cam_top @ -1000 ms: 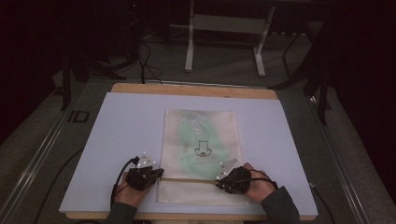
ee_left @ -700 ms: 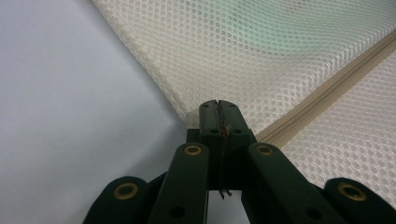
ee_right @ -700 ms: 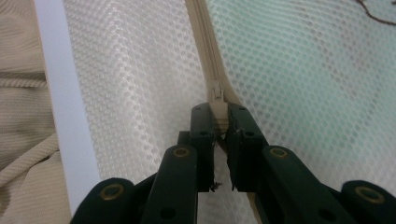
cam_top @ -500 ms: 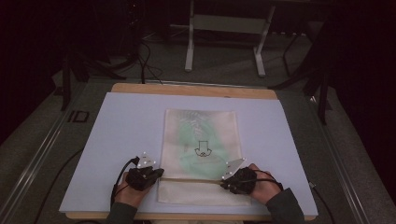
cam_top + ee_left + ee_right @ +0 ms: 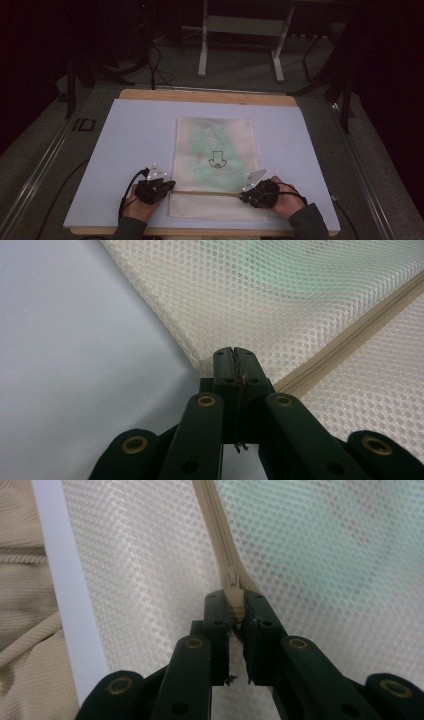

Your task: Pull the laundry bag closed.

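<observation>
A cream mesh bag [image 5: 215, 145] lies flat on the pale mat, with something green and a black printed mark showing through it. A tan zipper [image 5: 207, 193] crosses its near part. My left gripper [image 5: 170, 186] is at the bag's left edge. In the left gripper view it [image 5: 233, 357] is shut on the mesh edge [image 5: 300, 300] where the zipper [image 5: 350, 345] ends. My right gripper [image 5: 243, 196] is at the zipper's right part. In the right gripper view it [image 5: 234, 607] is shut on the pull tab just below the slider [image 5: 233, 575].
The pale mat [image 5: 130, 140] covers a wooden table [image 5: 200, 95], with bare mat on both sides of the bag. A metal stand [image 5: 240, 30] and cables sit on the dark floor beyond. Beige ribbed cloth [image 5: 20, 580] lies past the mat's near edge.
My right gripper has shifted a little to the right along the zipper line. The left gripper and the bag have stayed put.
</observation>
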Available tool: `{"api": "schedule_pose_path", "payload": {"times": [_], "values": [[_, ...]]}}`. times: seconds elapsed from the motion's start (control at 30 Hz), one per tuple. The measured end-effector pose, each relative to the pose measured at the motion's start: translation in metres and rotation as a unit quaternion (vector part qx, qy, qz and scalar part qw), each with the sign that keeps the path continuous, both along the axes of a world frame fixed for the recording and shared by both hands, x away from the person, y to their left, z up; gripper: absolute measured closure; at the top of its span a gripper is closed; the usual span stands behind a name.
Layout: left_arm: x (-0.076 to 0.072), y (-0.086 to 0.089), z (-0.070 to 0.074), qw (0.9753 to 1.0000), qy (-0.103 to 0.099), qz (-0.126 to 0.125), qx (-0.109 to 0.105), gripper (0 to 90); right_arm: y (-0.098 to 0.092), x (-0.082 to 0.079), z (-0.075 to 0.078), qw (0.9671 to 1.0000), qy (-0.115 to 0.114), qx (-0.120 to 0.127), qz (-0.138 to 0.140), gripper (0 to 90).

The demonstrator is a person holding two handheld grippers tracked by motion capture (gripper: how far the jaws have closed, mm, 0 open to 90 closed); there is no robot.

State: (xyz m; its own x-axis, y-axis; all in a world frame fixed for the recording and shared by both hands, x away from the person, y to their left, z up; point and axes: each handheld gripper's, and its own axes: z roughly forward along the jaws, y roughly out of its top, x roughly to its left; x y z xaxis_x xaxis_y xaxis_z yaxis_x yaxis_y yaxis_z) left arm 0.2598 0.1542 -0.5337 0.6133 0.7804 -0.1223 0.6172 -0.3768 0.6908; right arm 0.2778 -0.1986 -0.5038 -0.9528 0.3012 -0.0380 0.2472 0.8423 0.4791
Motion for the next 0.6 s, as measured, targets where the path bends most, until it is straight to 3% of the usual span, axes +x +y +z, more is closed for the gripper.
{"api": "schedule_pose_path", "payload": {"times": [0.6], "values": [[0.000, 0.000, 0.000, 1.0000, 0.000, 0.000, 0.000, 88.9, -0.028, 0.002, 0.002, 0.9993, 0.004, 0.016, -0.034, 82.1]]}}
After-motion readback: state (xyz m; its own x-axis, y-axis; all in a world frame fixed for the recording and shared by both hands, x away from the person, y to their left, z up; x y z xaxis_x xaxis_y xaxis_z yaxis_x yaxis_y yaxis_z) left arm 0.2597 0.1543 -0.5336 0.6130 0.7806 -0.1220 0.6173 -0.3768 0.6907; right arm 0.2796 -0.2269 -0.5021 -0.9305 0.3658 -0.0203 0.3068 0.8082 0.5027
